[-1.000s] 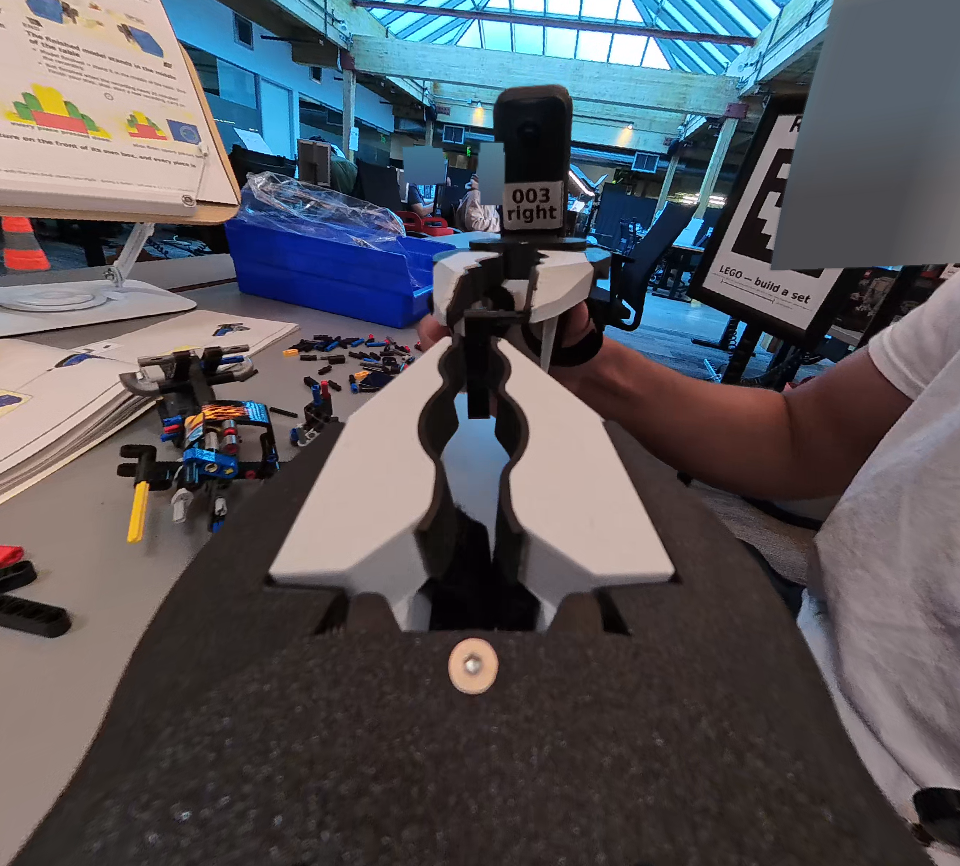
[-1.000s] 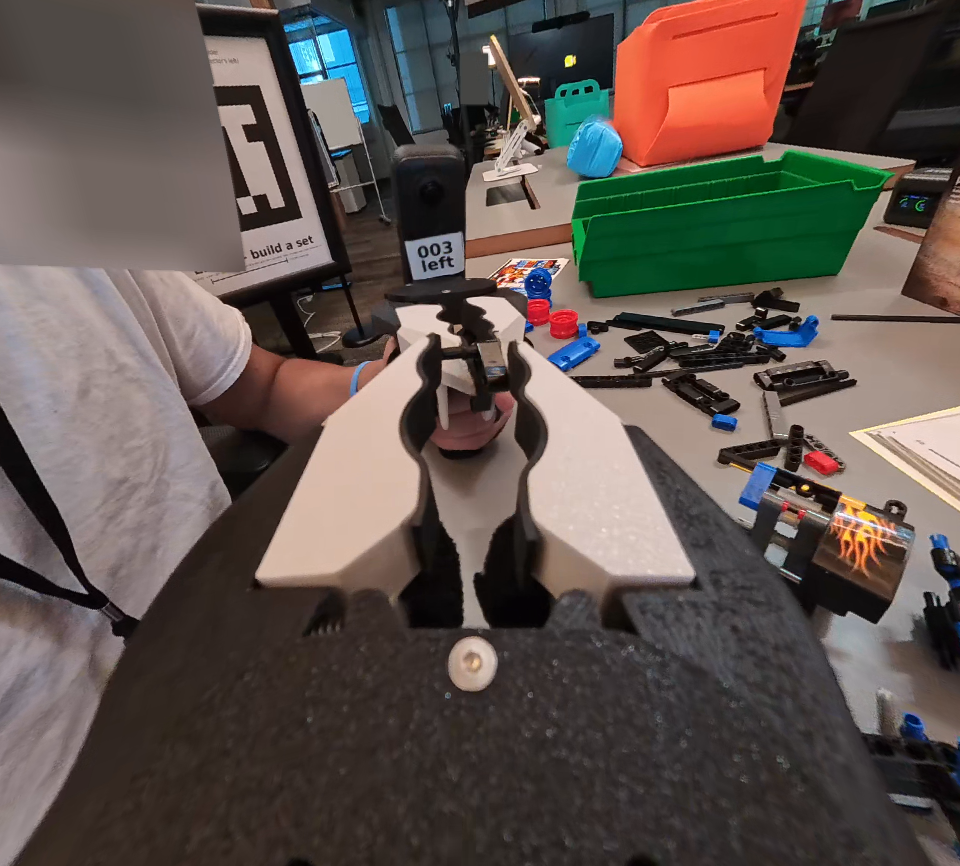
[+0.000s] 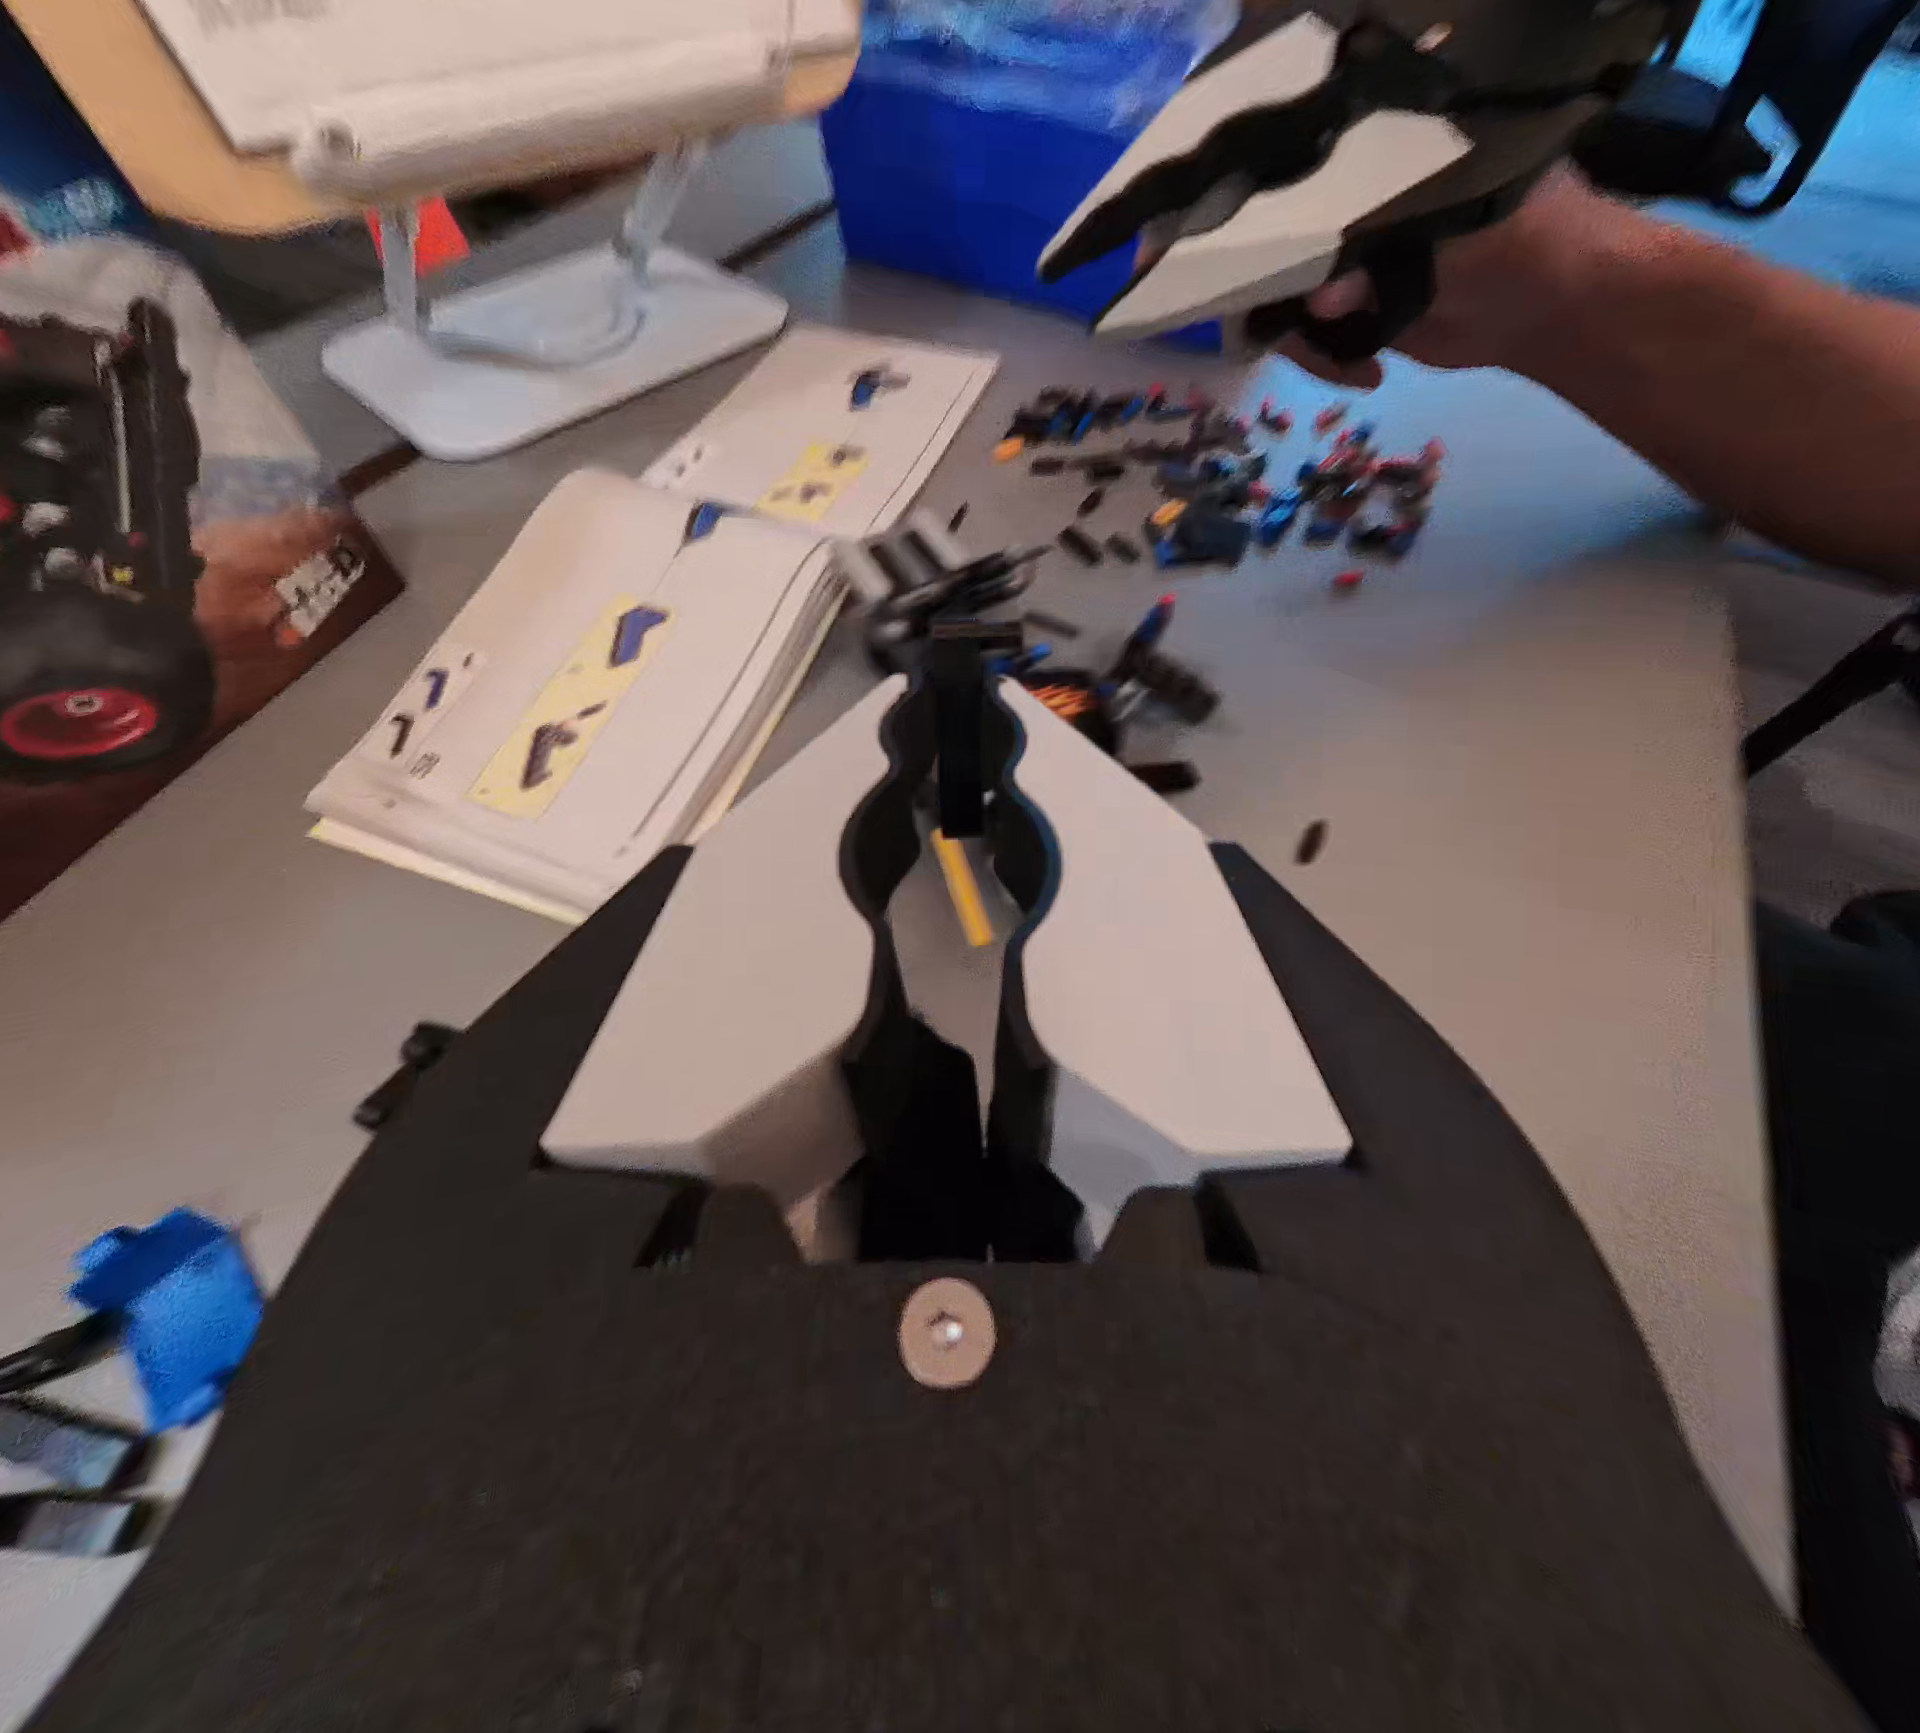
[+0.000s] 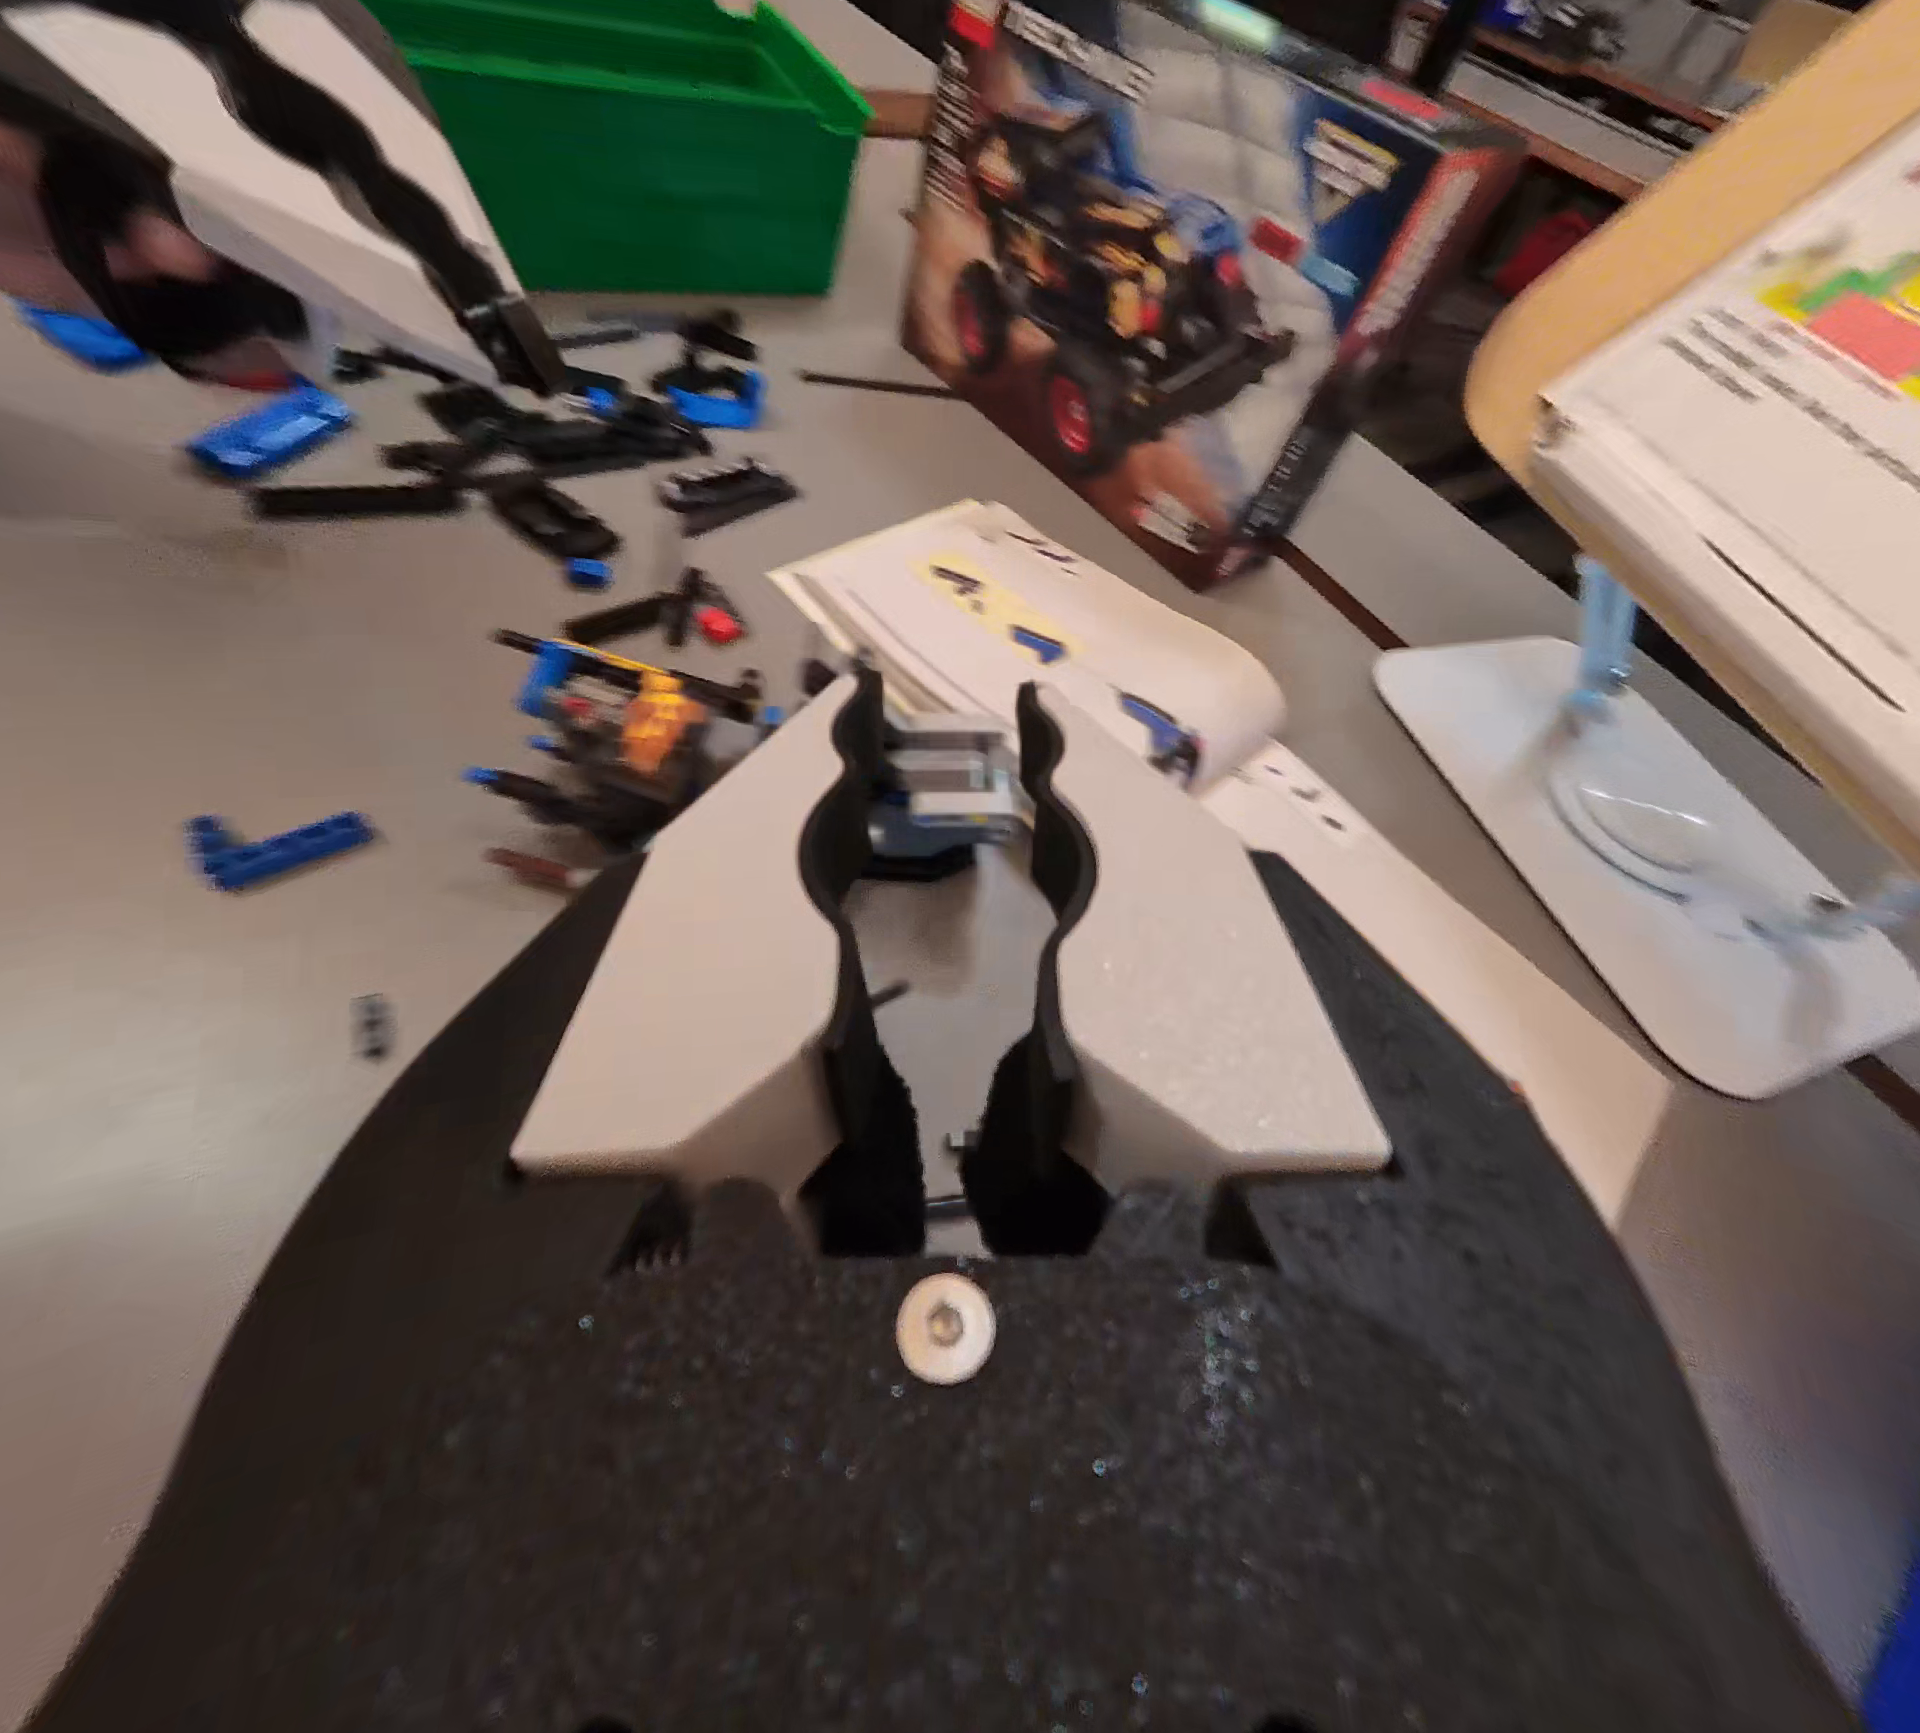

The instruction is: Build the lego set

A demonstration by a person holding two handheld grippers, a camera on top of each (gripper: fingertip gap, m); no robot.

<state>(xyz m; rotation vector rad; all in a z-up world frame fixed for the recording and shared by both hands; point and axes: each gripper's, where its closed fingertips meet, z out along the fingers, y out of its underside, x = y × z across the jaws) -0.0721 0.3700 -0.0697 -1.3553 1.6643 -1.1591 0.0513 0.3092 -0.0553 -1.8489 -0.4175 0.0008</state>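
Currently, two hand-held grippers hang above a grey table point(image 3: 1455, 852) strewn with Lego parts, and both pictures are blurred. In the left wrist view, the left gripper point(image 3: 956, 707) fills the lower half, its tongs closed on a thin black piece point(image 3: 958, 748) that stands upright between the tips. Just past those tips, at 12 o'clock, lies the part-built model point(image 3: 1060, 696), black and blue with an orange flame panel. An open instruction booklet point(image 3: 613, 686) lies at 9 o'clock from the model, and a scatter of small loose pieces point(image 3: 1226, 488) sits at 1 o'clock. The right gripper point(image 3: 1101, 265) hovers higher, at 1 o'clock; in its own view point(image 4: 945, 707) its tongs stand apart and hold nothing, with the model point(image 4: 623, 738) at 10 o'clock of the tips and the set's box point(image 4: 1164, 249) at 12 o'clock. The likely step is fitting the held piece onto the model. To do it well, the empty right gripper should probably pin the model first so it cannot slide, and the left should line the piece with its socket and press straight, gripping close to the mating end. Which socket it belongs in cannot be told from these views.
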